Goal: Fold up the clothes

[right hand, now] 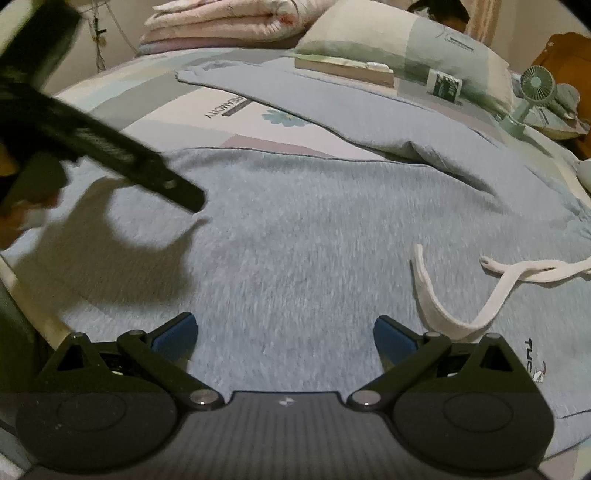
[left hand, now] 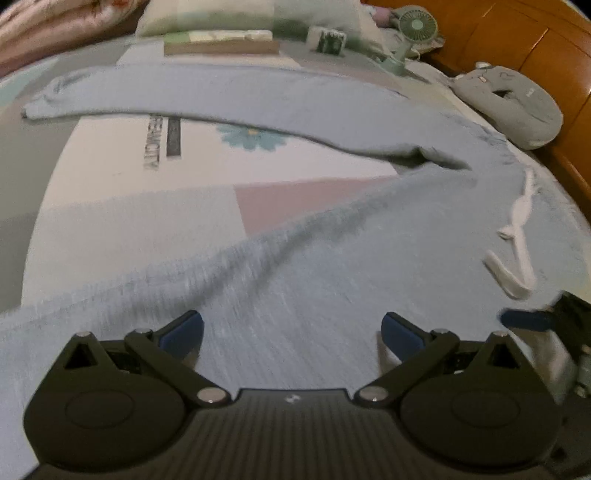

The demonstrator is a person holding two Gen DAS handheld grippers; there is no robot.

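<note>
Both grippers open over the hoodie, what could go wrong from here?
1. The loose white drawstring lies right by the right gripper; it may snag in a grasp.
2. The long sleeve stretches toward the mint desk fan; a hard pull might topple it.
3. The light blue fleece hoodie lies flat under the left gripper; a pinch may catch the patterned bedsheet too.

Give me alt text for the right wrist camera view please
An open right gripper hovers over a light blue hoodie spread flat on a bed, its white drawstring lying loose at right. The left gripper reaches in from upper left; pillows and a small fan sit beyond.
</note>
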